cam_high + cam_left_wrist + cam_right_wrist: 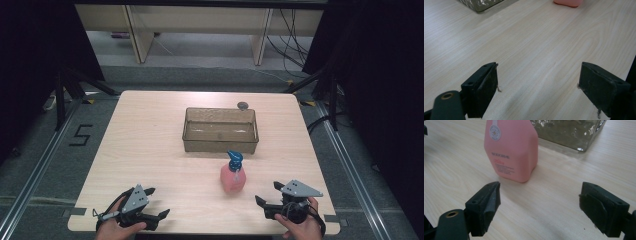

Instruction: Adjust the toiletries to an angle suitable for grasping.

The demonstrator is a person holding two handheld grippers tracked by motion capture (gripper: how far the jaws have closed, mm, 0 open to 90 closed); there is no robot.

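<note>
High view: table [150,150], light wood. Bottle [233,175], pink w/ blue pump top, upright, near front edge, right of centre, just in front of tub [220,131]. Tub clear, rectangular, mid-table; contents can't tell. Small dark round item [242,105] behind tub's far right corner, type unclear. Left gripper [156,202] at front left, held by left hand [112,229], jaws apart, nothing between; well apart from bottle. Right gripper [268,192] at front right, held by right hand [300,227], jaws apart, nothing between; near bottle, to its right, not touching. Grey plate on top of each. Left gripper view: left gripper [537,80] jaws wide apart over bare table [536,45]; bottle [568,2] base at top edge, far off; tub [477,3] corner at top left. Right gripper view: right gripper [539,198] jaws wide apart, empty; bottle [511,152] standing on table [564,182] just ahead, left of centre, label w/ round logo facing cam, clear of both jaws; tub [569,132] behind bottle to the right, close to it.
</note>
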